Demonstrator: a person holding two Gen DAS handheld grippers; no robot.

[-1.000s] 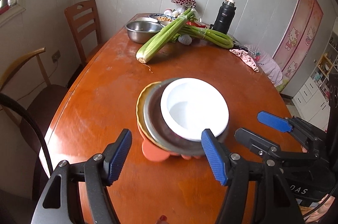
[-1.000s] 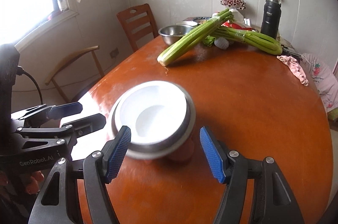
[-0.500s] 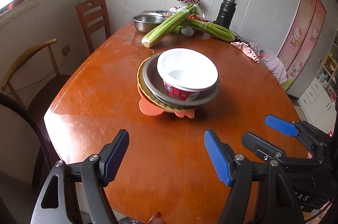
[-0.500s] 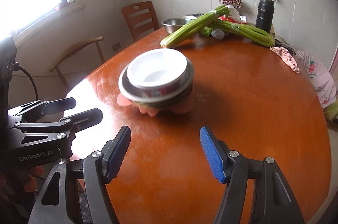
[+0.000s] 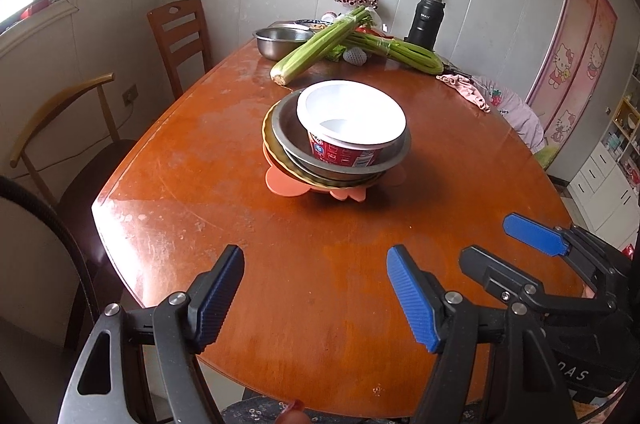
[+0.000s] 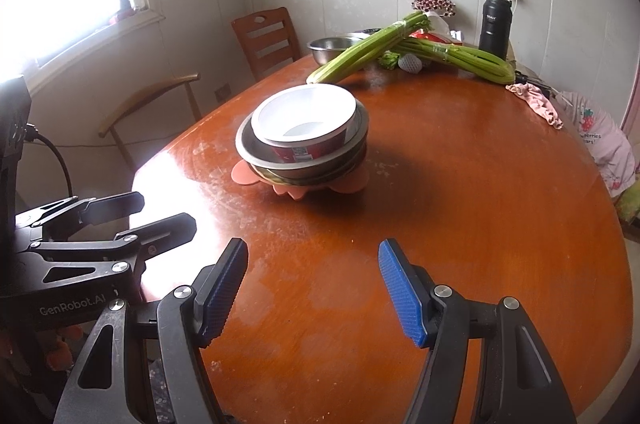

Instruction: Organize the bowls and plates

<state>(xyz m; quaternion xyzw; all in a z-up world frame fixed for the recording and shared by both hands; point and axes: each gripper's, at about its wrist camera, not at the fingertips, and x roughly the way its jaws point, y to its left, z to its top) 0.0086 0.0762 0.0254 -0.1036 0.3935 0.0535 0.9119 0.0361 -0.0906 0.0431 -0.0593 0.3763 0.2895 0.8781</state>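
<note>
Stacking looks finished: the white bowl (image 5: 351, 116) sits in the steel bowl (image 5: 340, 154), on the yellowish plate (image 5: 269, 128) and the orange plate (image 5: 285, 183), mid-tabletop (image 5: 192, 184), nearer the left edge. Your left gripper (image 5: 316, 298) has just been opening its jaws, with nothing between them; your right gripper (image 6: 312, 290) hangs open and empty too, both well short of the pile. If you check it, look for the off-centre lean, and nudge the steel rim, not the light top bowl.
</note>
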